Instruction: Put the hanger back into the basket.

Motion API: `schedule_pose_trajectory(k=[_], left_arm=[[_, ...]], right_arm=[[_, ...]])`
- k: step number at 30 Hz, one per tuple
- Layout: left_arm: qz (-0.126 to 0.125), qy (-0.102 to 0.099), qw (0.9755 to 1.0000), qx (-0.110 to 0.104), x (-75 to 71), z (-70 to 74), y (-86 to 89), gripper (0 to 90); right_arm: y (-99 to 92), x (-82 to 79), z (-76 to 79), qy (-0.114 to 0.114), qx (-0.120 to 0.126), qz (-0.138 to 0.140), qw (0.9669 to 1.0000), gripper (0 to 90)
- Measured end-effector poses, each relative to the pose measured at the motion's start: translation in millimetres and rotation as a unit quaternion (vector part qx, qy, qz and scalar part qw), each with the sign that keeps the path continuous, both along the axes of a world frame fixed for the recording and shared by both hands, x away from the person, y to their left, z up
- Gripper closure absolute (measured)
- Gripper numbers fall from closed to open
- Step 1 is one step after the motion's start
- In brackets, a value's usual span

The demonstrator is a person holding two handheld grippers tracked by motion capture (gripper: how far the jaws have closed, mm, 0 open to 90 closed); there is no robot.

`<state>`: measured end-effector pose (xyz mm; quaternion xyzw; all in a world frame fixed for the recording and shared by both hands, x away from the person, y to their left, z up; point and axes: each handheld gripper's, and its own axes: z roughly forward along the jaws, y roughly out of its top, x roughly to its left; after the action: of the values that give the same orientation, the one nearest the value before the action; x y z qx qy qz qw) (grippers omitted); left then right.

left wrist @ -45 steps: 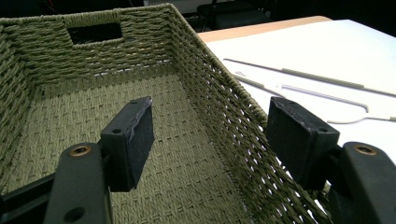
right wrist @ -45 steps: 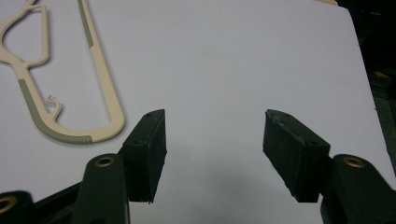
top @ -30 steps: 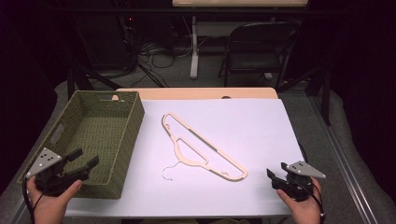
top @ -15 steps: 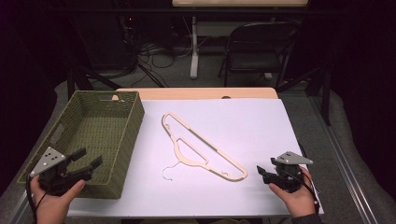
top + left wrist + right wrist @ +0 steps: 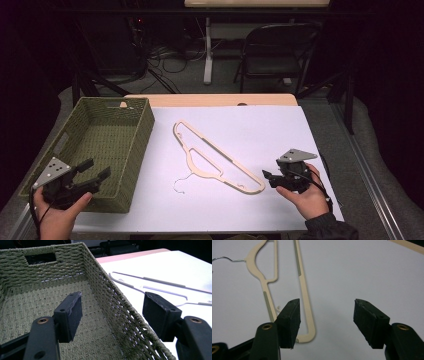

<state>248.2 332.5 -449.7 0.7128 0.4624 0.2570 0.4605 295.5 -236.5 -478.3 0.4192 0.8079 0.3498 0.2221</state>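
The flat cream plastic hanger [image 5: 217, 157] looks light, stiff, slippery; its near corner suits the right gripper [image 5: 270, 178], fingers apart. Left gripper [image 5: 92, 175] fingers apart too.

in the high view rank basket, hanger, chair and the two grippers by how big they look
1. basket
2. hanger, long but thin
3. chair; it stands farther off, so its true size may be greater
4. left gripper and right gripper, which look about alike
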Motion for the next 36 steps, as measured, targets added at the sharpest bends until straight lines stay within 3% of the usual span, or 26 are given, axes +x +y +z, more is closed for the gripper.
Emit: schedule_pose_trajectory(k=[3, 5, 9, 14, 23, 36], left_arm=[[0.002, 0.001, 1.0, 0.006, -0.3, 0.3, -1.5, 32.4], [-0.006, 0.014, 0.9999, -0.004, 0.5, -0.7, -5.3, 32.0], [-0.013, 0.019, 0.9997, 0.003, 1.0, -0.6, -11.5, 26.9], [-0.025, 0.017, 0.9995, 0.011, 0.8, -0.2, -18.8, 26.6], [-0.031, 0.016, 0.9993, 0.017, 1.2, -0.7, -24.0, 26.9], [-0.033, 0.015, 0.9991, 0.021, 1.3, -0.3, -26.6, 27.4]], right_arm=[[5.4, 3.2, 3.2, 0.004, -0.006, 0.006, 1.0, 37.8], [15.4, 7.3, 7.7, 0.003, -0.007, 0.016, 0.9998, 36.3], [29.7, 13.9, 8.9, 0.002, -0.011, 0.032, 0.9994, 31.5], [44.6, 20.7, 5.9, 0.007, -0.02, 0.045, 0.9987, 30.5], [77.4, 33.9, 5.7, 0.018, -0.042, 0.089, 0.995, 34.4], [101.0, 46.3, 4.1, 0.04, -0.062, 0.128, 0.989, 40.0]])
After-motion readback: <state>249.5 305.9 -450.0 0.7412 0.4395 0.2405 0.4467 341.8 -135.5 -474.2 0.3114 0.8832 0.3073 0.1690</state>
